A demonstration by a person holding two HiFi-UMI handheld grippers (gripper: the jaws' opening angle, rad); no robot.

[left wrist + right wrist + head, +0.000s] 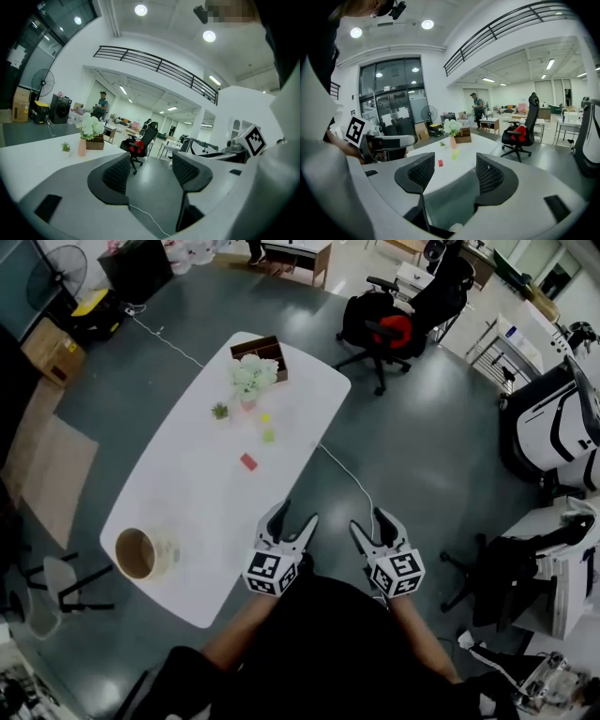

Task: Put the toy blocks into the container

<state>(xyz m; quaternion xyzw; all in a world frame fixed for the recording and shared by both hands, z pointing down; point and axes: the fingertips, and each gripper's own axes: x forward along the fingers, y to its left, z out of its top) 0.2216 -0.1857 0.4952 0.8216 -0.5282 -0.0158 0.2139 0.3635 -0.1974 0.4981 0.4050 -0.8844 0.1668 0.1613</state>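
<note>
Start of job, nothing picked yet.
- L gripper [297,515]: jaws apart, nothing btwn them. Its own view looks past the table edge at floor + an office chair.
- R gripper [371,523]: jaws apart, empty too. It sits right of the table's near corner, over floor, low centre of head view.

Task items, all on the white table [187,493], mid-frame in head view:
- red block [248,461], nearest you
- green block [268,435], just above it in frame
- yellow block [265,417], above that, close to the vase of white flowers [251,379] and a small potted plant [220,411]

Doing it well, my read:
- Take red first. It's nearest, w/ bare table round it.
- R gripper view already has red and green showing above its jaw gap, so R looks the natural pick.
- Come down from above, jaws straddling the block, and close square on two flat faces.
- For yellow, approach from the near side so you don't clip vase or plant.
- Mind the cable [347,474] on the floor by the table's right edge.

Containers:
- Round tan container [169,551], lower left of head view, well apart from the blocks. No block seen inside; looks empty.
- Wooden box [258,342] at the table's far end, behind the flowers. Contents too small to tell.
</note>
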